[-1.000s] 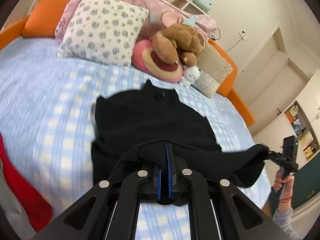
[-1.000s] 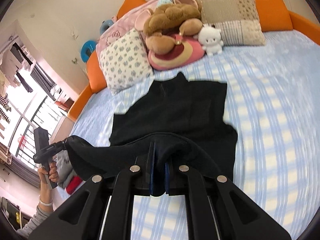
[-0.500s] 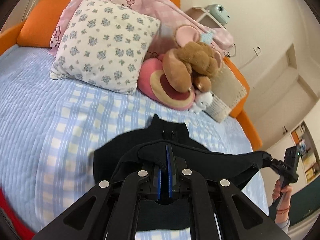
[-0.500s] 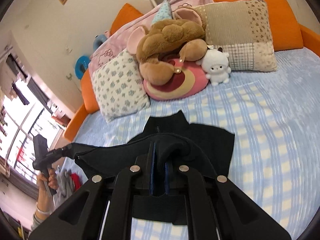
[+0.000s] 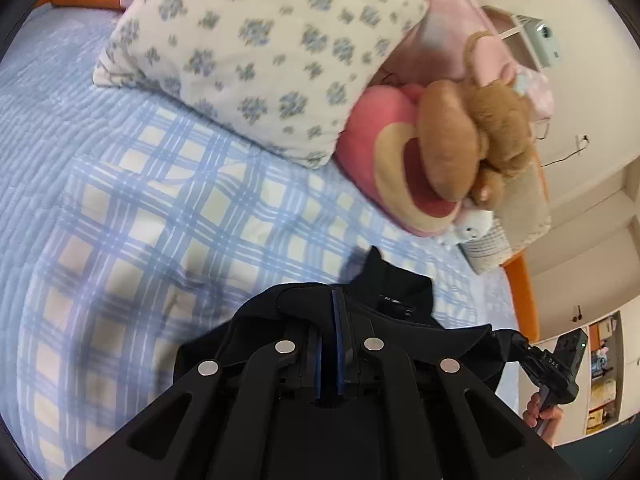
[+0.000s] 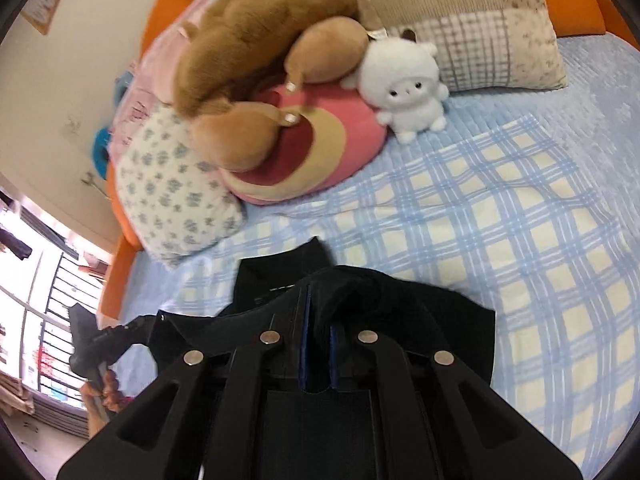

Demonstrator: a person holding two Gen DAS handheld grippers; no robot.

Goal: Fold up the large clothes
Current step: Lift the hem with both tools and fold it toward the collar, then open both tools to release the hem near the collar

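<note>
A black garment lies on the blue checked bedspread, its collar toward the pillows. My left gripper is shut on the garment's hem edge, carried up close over the collar. My right gripper is shut on the same hem farther along, and shows in the left wrist view at the right. The left gripper shows in the right wrist view at the left. The hem is stretched between them, and most of the garment is hidden under the grippers.
A floral pillow, a pink round cushion with a brown plush toy, a white plush toy and a beige pillow line the head of the bed just beyond the collar. An orange bed frame borders the bed.
Both grippers have carried the hem forward over the garment toward the collar and pillows. The visible spread of the garment has shrunk to the collar area.
</note>
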